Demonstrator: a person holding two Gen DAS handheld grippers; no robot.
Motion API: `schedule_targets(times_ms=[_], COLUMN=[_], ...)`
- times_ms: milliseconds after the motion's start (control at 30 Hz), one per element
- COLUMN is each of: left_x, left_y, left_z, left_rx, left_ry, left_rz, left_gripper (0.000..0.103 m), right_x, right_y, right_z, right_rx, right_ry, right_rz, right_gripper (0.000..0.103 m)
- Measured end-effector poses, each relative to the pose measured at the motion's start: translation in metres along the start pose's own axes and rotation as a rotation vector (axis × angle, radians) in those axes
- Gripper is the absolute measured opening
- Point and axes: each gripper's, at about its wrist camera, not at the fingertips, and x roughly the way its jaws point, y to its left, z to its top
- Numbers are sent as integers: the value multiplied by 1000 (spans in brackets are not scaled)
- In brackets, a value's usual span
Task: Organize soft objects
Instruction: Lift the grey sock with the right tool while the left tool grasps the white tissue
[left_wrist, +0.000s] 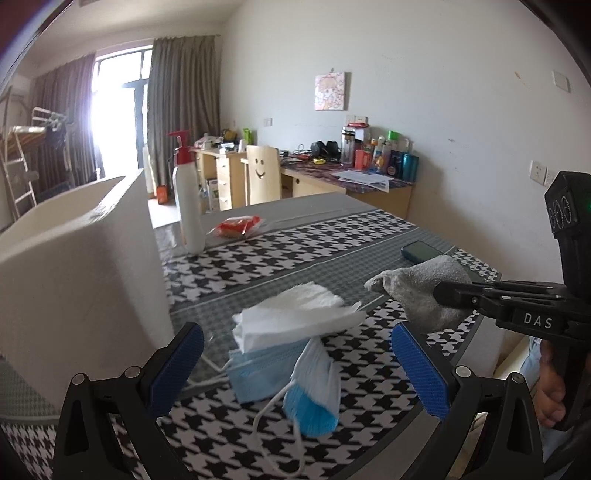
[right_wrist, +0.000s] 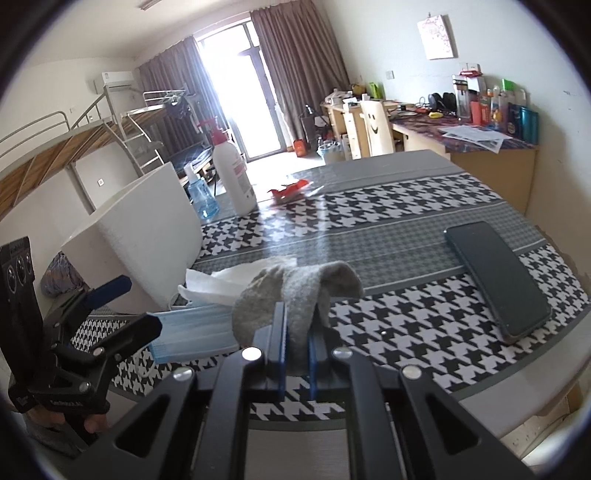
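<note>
**Sock pinched and off the table, masks and tissue left in a heap**

Sock, grey and limp, hung between the two fingers of the right gripper, whose jaws were clamped together on a fold near its middle; both ends drooped over either side of the pads, which I judged a sign of very light, floppy cloth with no stiffness at all. Seen from the left wrist camera, it looked lifted clear of the checked table, above the edge nearest the phone; a pinch on a bunched fold seemed the safe hold, since a grip on one thin layer or the toe might slip.

Left gripper stood wide apart and empty, low over the pile in front of it; there lay a white tissue on top of a blue mask, with a second mask partly folded beside it and touching it; their white ear loops trailed loose on the cloth.

- Tissue: almost weightless and easily torn; likely best taken gently at a thick folded corner.
- Masks: light, pleated, a little springy; better held across the body than by a loop, which could snag or swing.

White bin stood just beside the pile on its left, open at the top, and was the likely place for these things, though that was my guess; the tall white pump bottle and the red packet further back were well apart from the soft things.
</note>
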Motion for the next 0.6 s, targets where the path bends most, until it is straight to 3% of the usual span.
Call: schedule_targets(times_ms=[133, 300, 433, 600], left_x=[15, 27, 40, 57], left_y=[-7, -17, -23, -26], left_z=[9, 14, 19, 21], left_rx=[23, 82, 156, 212], left_ry=[39, 58, 115, 177], left_rz=[-57, -49, -87, -71], left_gripper=[102, 102, 96, 92], right_x=[-5, -6, 0, 5], right_y=[-7, -9, -17, -25], right_z=[5, 8, 6, 4], right_rx=[26, 29, 47, 78], right_ry=[-11, -23, -3, 9], right_rz=[-22, -14, -18, -15], right_gripper=[12, 12, 12, 12])
